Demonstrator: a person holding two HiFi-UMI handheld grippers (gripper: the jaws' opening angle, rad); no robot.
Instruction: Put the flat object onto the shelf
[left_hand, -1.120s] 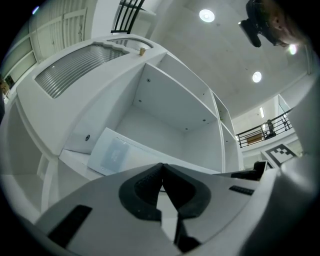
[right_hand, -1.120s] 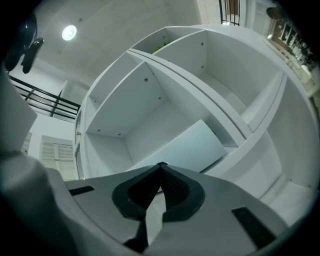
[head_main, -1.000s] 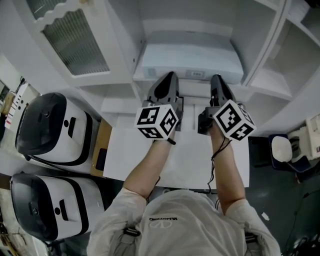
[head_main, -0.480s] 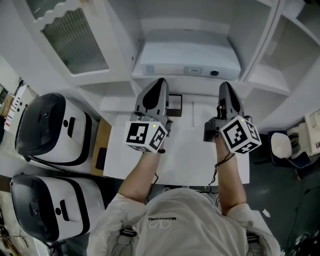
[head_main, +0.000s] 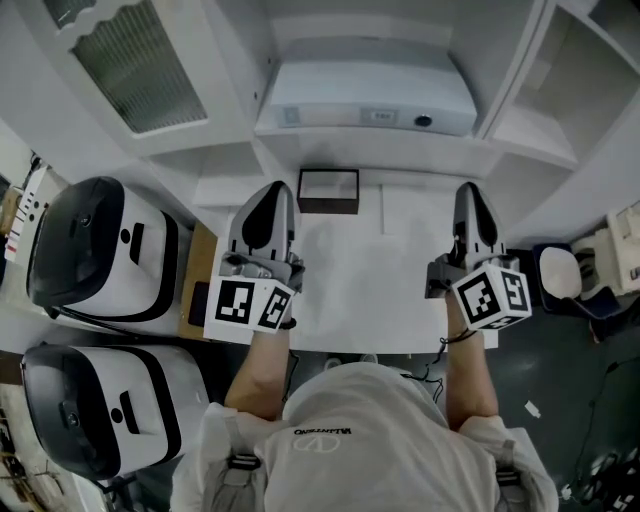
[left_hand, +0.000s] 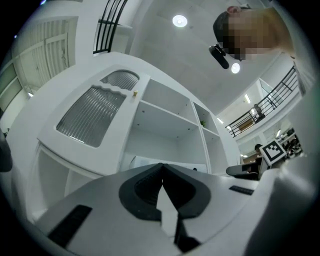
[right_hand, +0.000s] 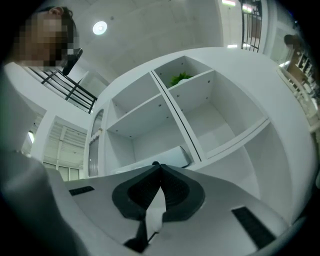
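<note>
White flat box (head_main: 365, 100) on shelf (head_main: 360, 148), upper centre; left gripper (head_main: 274, 191), right gripper (head_main: 468, 189) clenched, empty; probably best to back off straight

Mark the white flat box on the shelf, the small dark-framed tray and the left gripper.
white flat box (head_main: 365, 95), head view, middle of its top
dark-framed tray (head_main: 328, 206), head view, its dark near edge
left gripper (head_main: 277, 190), head view, tip of its shut jaws
</note>
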